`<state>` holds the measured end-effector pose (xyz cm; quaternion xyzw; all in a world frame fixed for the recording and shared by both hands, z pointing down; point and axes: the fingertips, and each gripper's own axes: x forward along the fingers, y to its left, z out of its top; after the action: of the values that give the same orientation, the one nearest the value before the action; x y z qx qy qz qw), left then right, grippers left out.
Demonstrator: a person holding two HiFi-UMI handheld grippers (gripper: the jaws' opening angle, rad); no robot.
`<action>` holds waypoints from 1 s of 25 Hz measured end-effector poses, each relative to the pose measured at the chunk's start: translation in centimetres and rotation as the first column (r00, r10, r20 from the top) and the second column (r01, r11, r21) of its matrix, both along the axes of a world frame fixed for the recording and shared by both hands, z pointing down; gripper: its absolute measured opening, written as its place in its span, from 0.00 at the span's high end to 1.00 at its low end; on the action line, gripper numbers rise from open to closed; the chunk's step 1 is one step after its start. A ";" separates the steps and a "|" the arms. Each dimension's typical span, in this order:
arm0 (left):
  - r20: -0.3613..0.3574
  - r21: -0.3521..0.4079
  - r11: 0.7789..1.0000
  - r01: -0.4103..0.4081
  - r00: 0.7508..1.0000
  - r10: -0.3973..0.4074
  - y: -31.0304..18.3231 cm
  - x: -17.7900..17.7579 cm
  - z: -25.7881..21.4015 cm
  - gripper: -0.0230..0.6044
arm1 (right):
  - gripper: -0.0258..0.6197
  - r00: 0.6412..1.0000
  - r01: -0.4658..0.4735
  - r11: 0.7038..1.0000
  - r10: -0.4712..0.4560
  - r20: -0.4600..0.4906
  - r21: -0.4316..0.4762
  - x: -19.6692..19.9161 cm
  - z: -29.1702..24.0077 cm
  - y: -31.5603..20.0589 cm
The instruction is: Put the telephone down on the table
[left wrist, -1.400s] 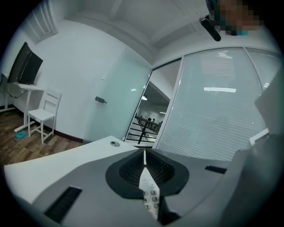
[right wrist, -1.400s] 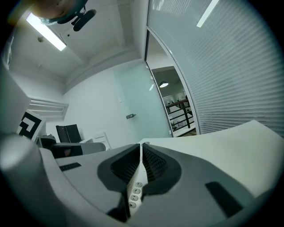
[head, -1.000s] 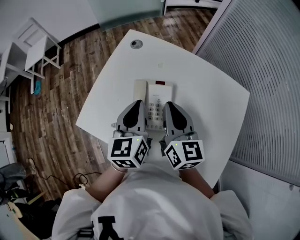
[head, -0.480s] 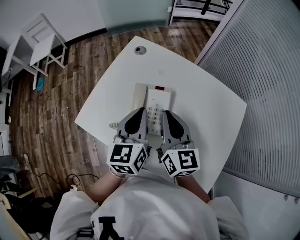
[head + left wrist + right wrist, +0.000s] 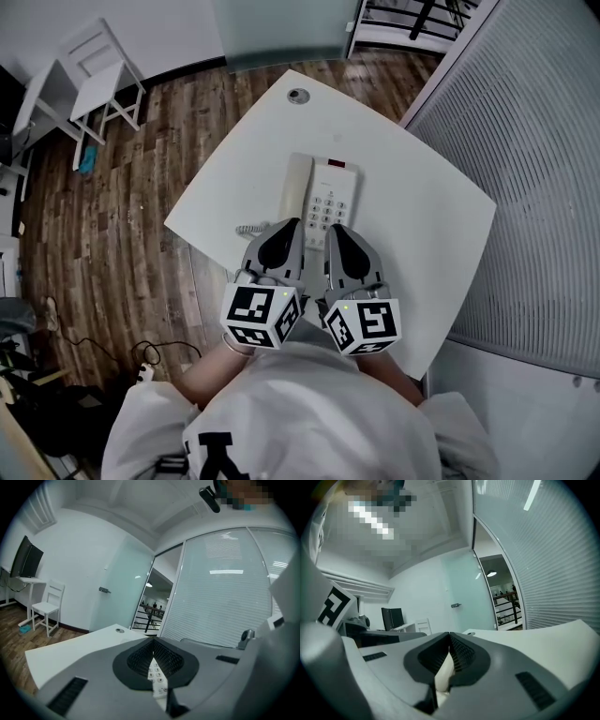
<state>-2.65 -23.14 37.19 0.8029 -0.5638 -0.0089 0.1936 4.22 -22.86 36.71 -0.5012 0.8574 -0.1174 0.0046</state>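
The telephone (image 5: 323, 199) lies flat near the middle of the white tabletop (image 5: 422, 202), well in from every edge; its handset (image 5: 294, 186) rests along the 9 o'clock side, the keypad (image 5: 324, 212) beside it toward 3 o'clock, and a small dark red window (image 5: 339, 166) sits at the 12 o'clock end; the print on the keys is too small to read; a coiled cord (image 5: 247, 229) shows at the set's 8 o'clock corner. The left gripper (image 5: 289, 227) and the right gripper (image 5: 335, 229) lie side by side at 6 o'clock of the telephone, both pointing toward 12 o'clock, tips over its near end; whether they touch it cannot be told; each has its jaws drawn together and holds nothing, with only a strip of the telephone showing through the slit behind the meeting tips in each gripper view. A round grommet (image 5: 298, 96) marks the tabletop's 12 o'clock corner; a white chair (image 5: 94, 66) stands on the wood floor (image 5: 141, 187) at 10 o'clock.
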 end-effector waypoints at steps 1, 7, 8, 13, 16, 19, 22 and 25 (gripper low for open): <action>-0.001 0.002 1.000 -0.005 1.000 0.005 0.7 -0.2 -0.1 0.96 | 0.92 1.000 -0.001 1.000 0.001 -0.012 0.001 -0.3 0.0 0.7; 0.002 0.012 0.999 -0.037 0.999 0.037 5.8 -1.4 -1.0 0.96 | 0.92 1.000 0.002 1.000 -0.001 0.019 -0.007 -2.0 -0.9 5.9; 0.003 0.012 0.999 -0.043 0.999 0.043 6.7 -1.6 -1.1 0.96 | 0.92 1.000 -0.001 1.000 0.002 0.030 -0.017 -2.3 -0.9 6.9; 0.011 0.014 0.998 -0.068 0.998 0.067 12.1 -2.8 -1.4 0.96 | 0.92 0.999 -0.025 0.999 0.027 0.045 -0.031 -3.6 -1.1 12.6; 0.015 0.013 0.997 -0.082 0.996 0.082 15.4 -3.4 -1.7 0.96 | 0.92 0.998 -0.036 0.999 0.037 0.044 -0.023 -4.6 -1.6 16.0; 0.021 0.027 0.995 -0.093 0.995 0.093 18.2 -4.1 -2.3 0.96 | 0.92 0.998 -0.040 0.999 0.040 0.048 -0.005 -5.5 -2.2 18.7; 0.024 0.037 0.995 -0.095 0.995 0.094 20.9 -5.1 -2.9 0.96 | 0.92 0.998 -0.039 0.999 0.039 0.049 0.009 -6.6 -3.0 21.4; 0.024 0.034 0.994 -0.100 0.995 0.099 23.3 -5.8 -3.0 0.96 | 0.92 0.999 -0.035 0.999 0.034 0.040 0.013 -7.5 -3.2 23.9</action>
<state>-8.41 0.18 34.21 0.8332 -0.5251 0.0000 0.1733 -3.31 1.01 33.52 -0.5135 0.8490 -0.1213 0.0271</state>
